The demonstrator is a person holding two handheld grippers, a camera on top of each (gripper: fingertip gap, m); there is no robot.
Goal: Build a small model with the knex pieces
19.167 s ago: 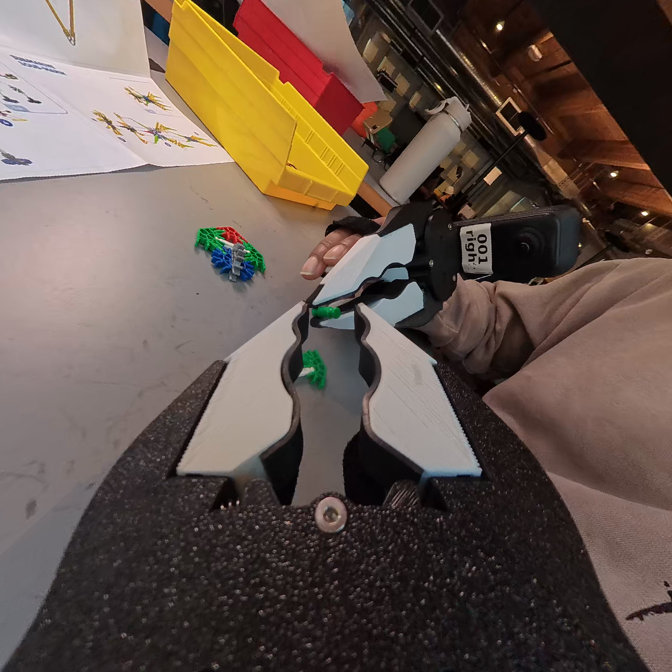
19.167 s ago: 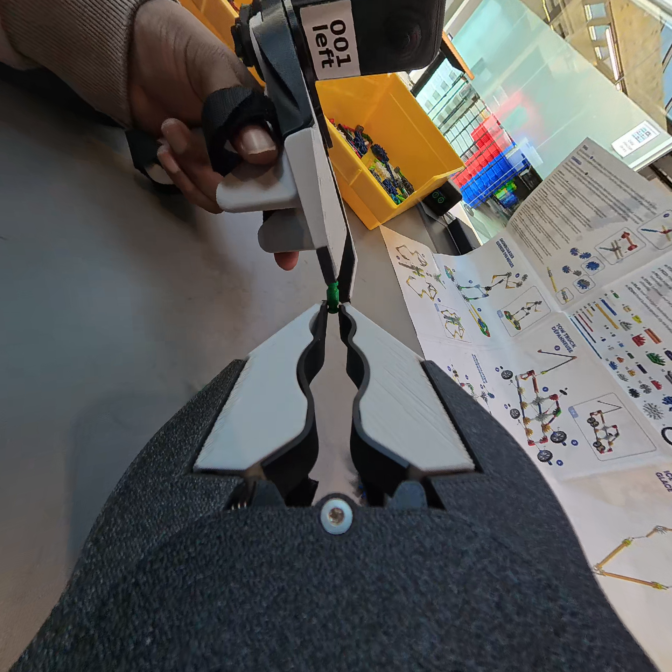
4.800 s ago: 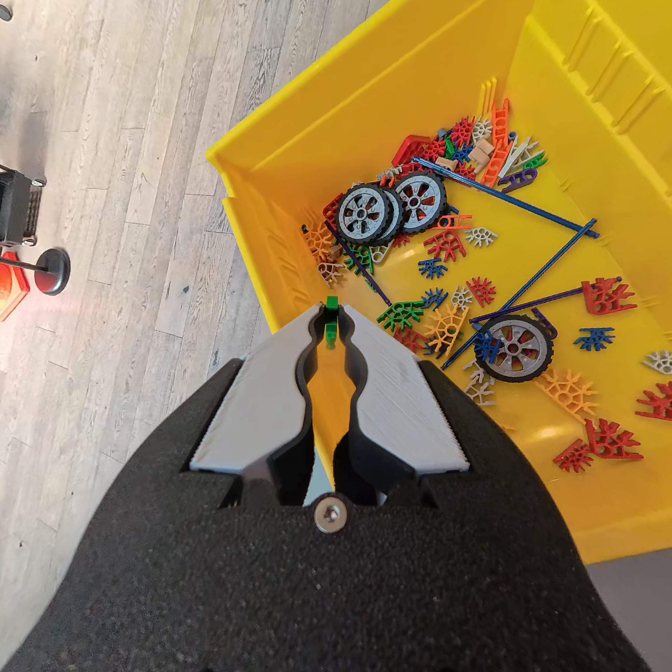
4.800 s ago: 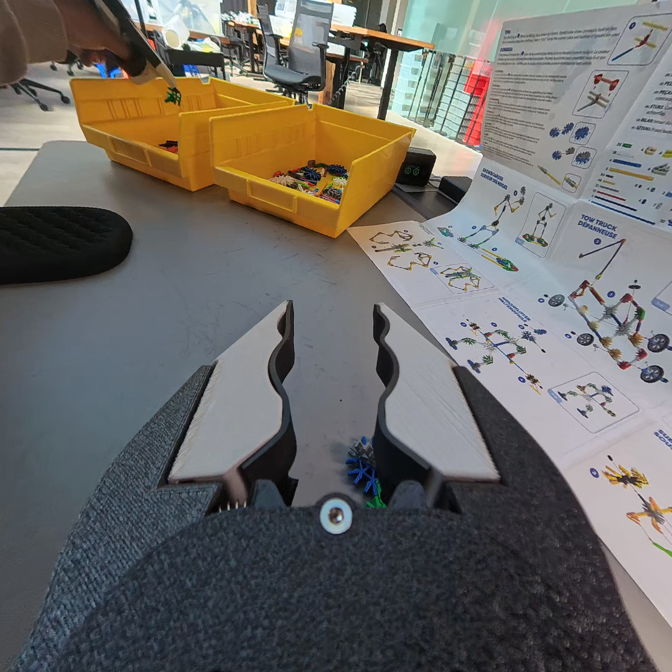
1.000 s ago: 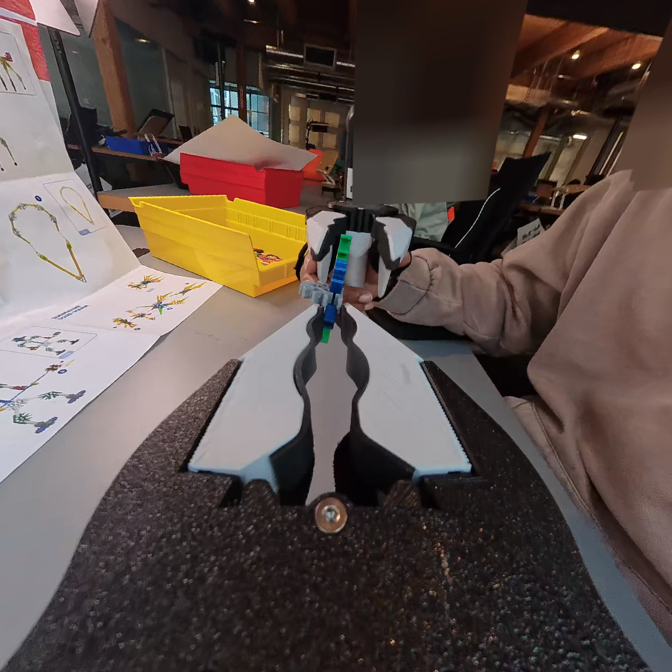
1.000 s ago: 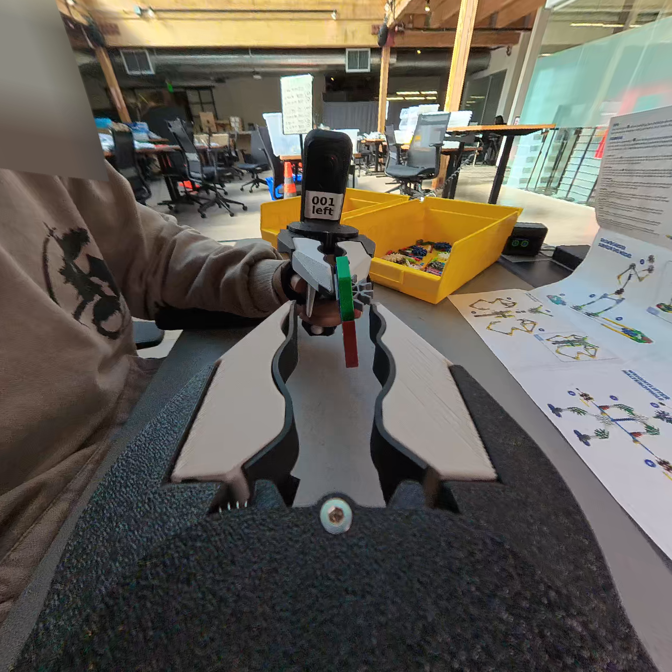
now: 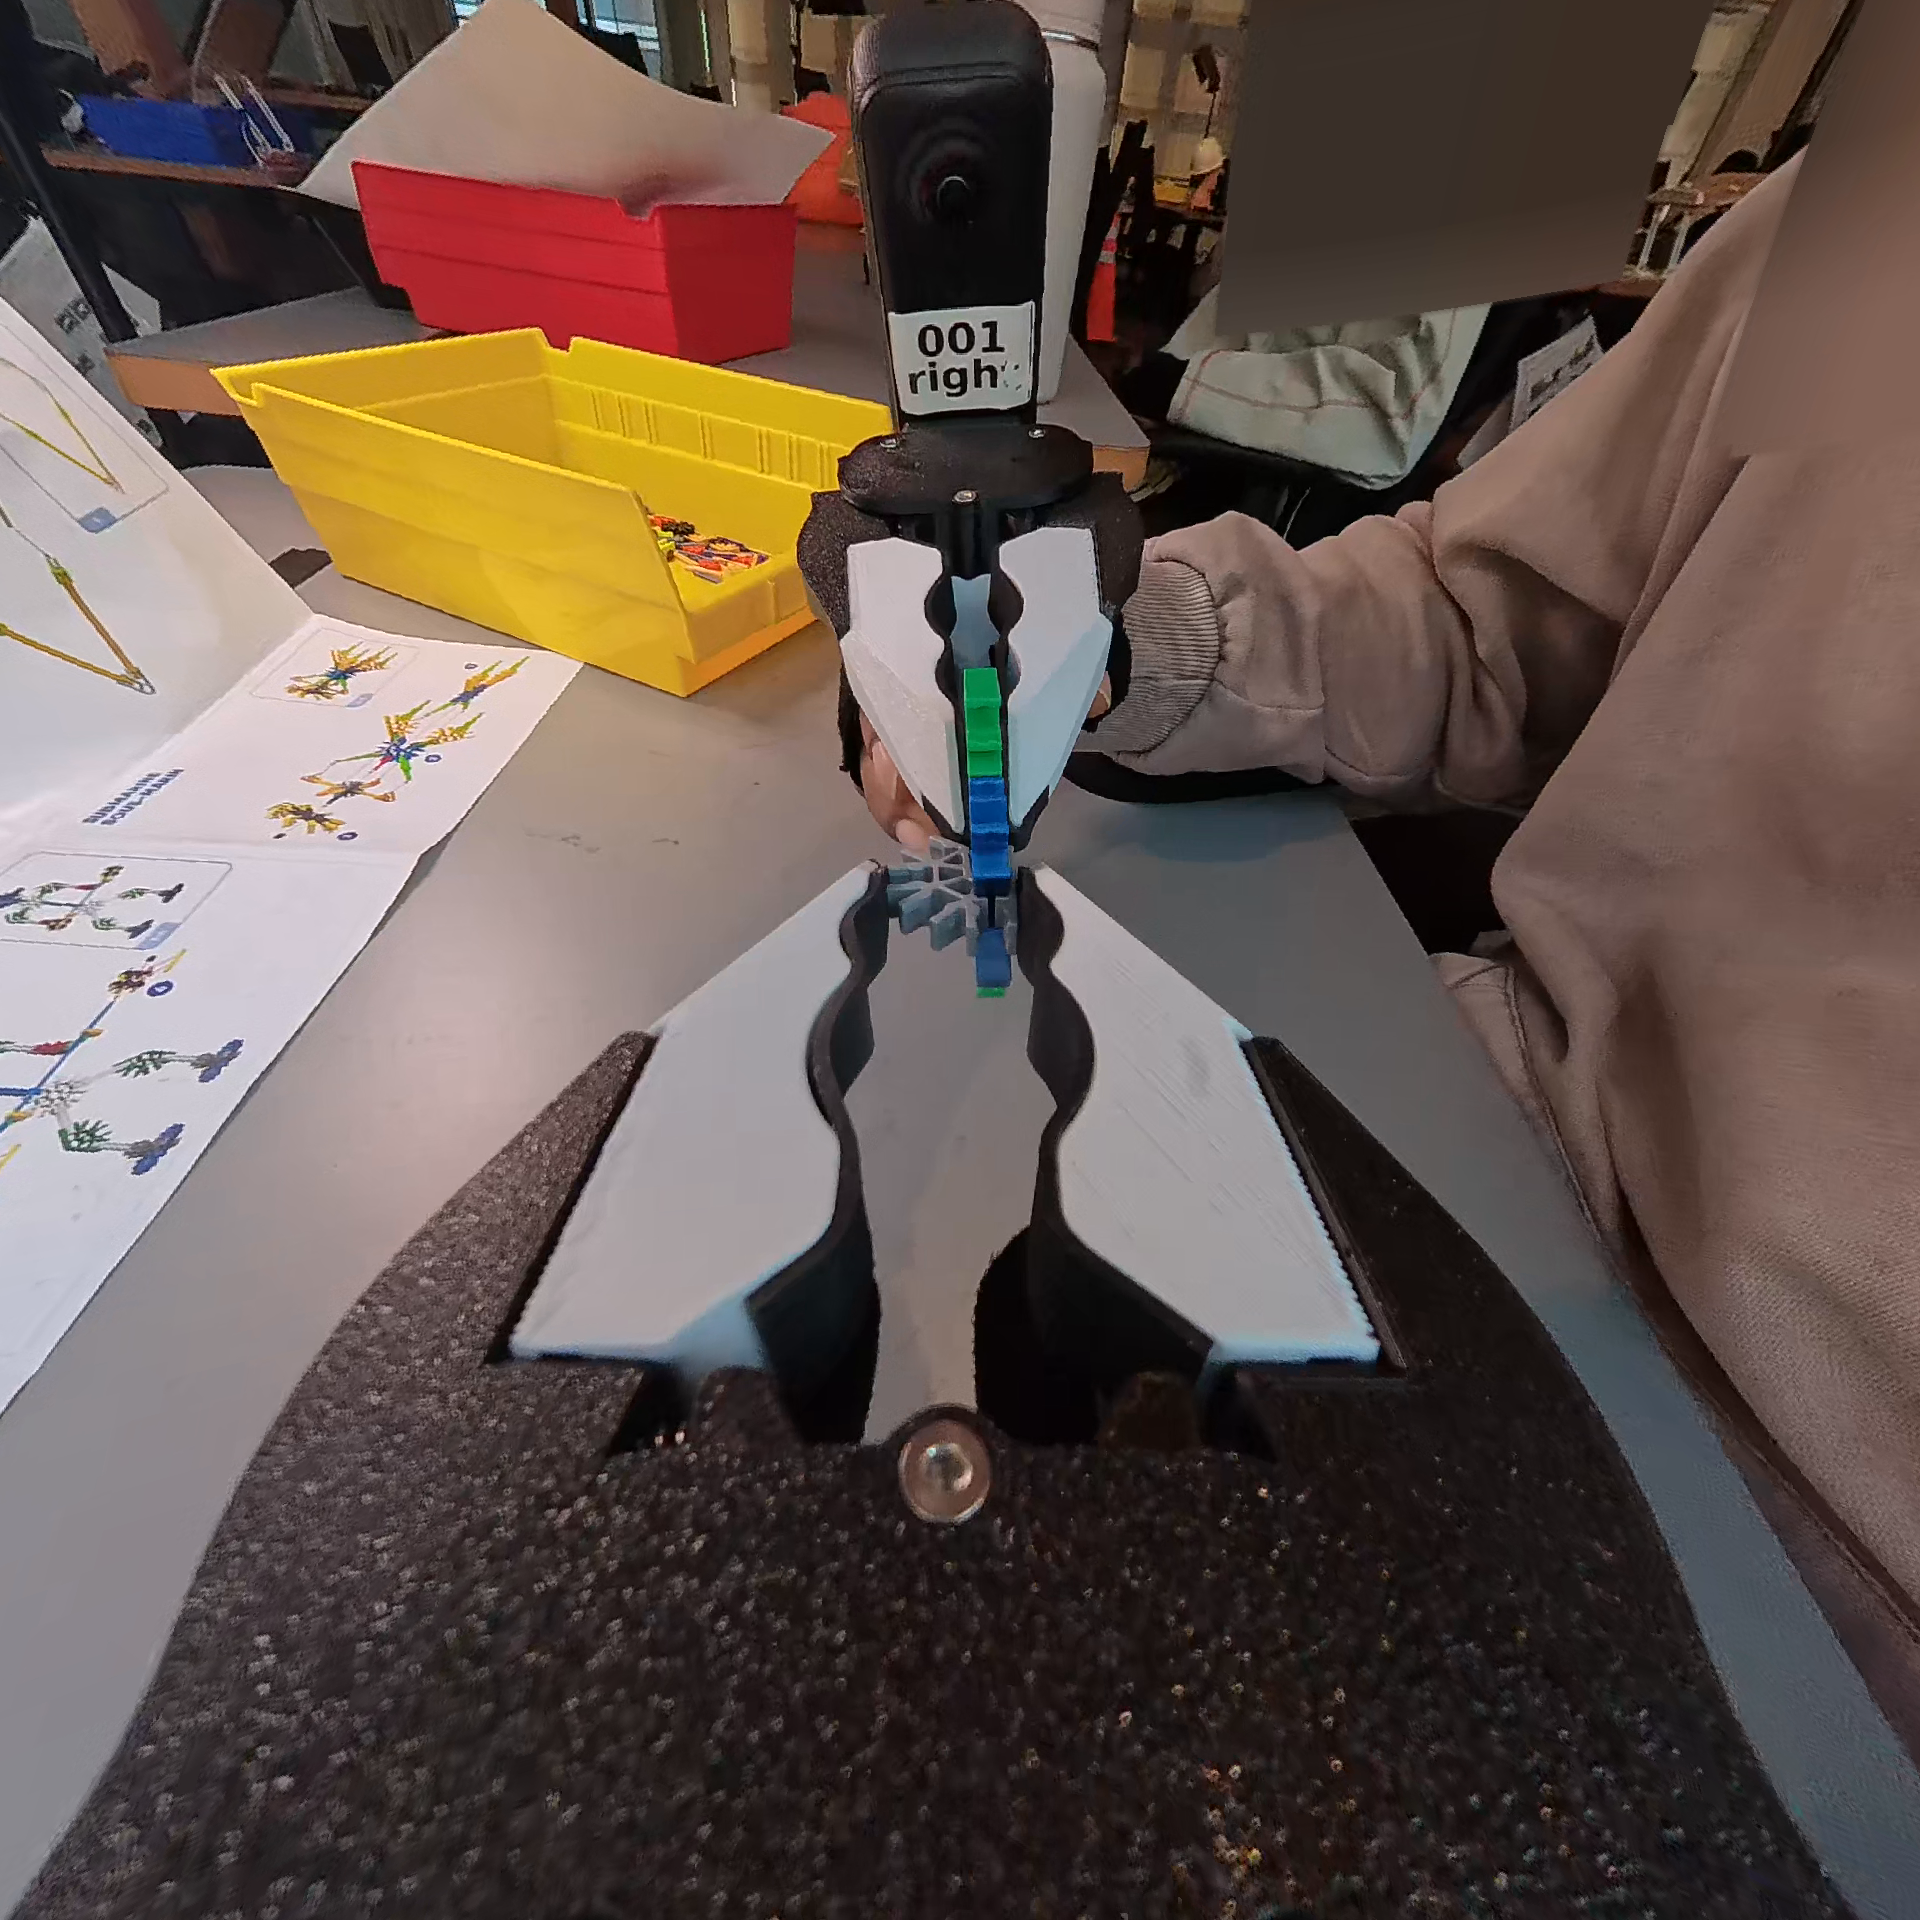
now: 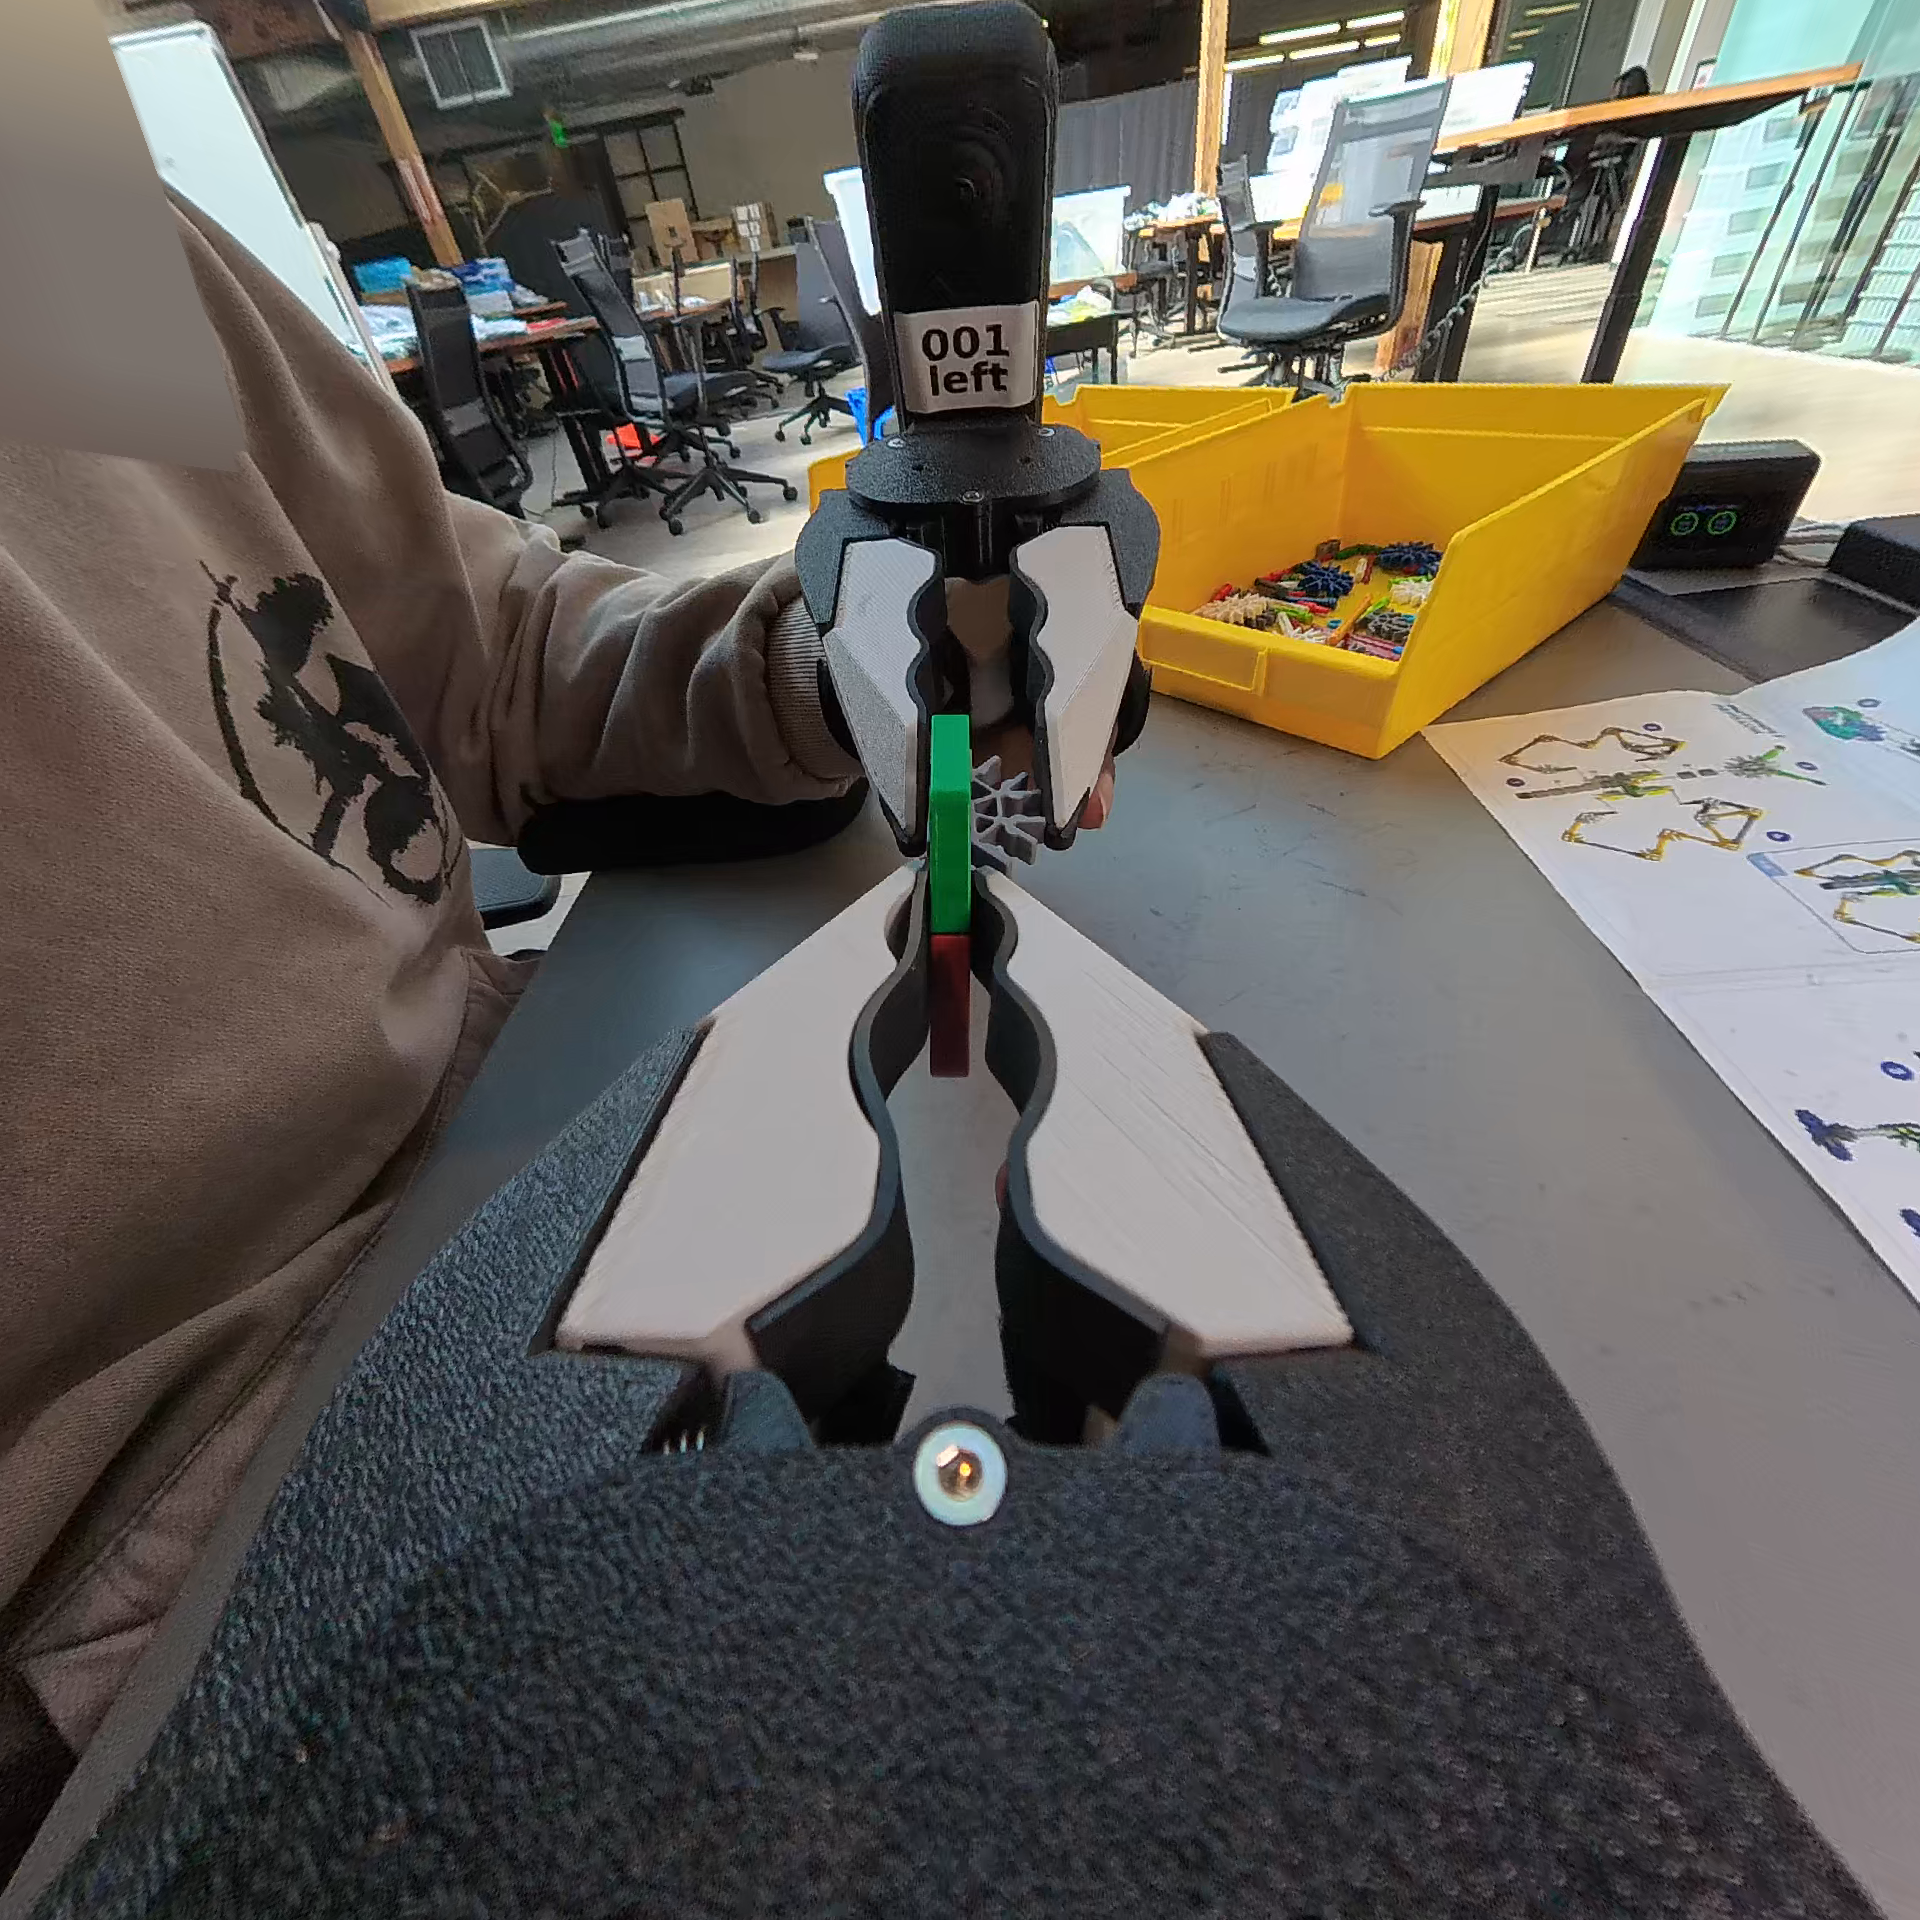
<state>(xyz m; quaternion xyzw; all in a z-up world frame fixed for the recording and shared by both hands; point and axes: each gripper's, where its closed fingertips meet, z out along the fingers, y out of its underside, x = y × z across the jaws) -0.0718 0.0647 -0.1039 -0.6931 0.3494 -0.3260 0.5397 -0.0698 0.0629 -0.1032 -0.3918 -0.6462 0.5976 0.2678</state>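
Left wrist view: my left hand-held gripper has its tips nearly together around the near end of a small toy-connector assembly, a stack of green and blue flat pieces with a grey snowflake-shaped connector sticking out to the left. The snowflake sits right between my left fingertips; whether they actually clamp it I cannot tell from this angle. My right hand-held gripper faces me, pointing down, jaws clenched on the green upper section of the stack. The assembly is held in the air above the grey bench.

Right wrist view: my right hand-held gripper is grasping the assembly; a green piece passes between its tips and a red piece lies farther back between the fingers. The left hand-held gripper opposite has its jaws somewhat apart, with the grey snowflake between its tips.

Surroundings: yellow bin with loose coloured parts on the bench, red bin behind it, instruction sheets spread to the side. Second yellow bin visible from the right wrist. My beige sleeves frame both views.
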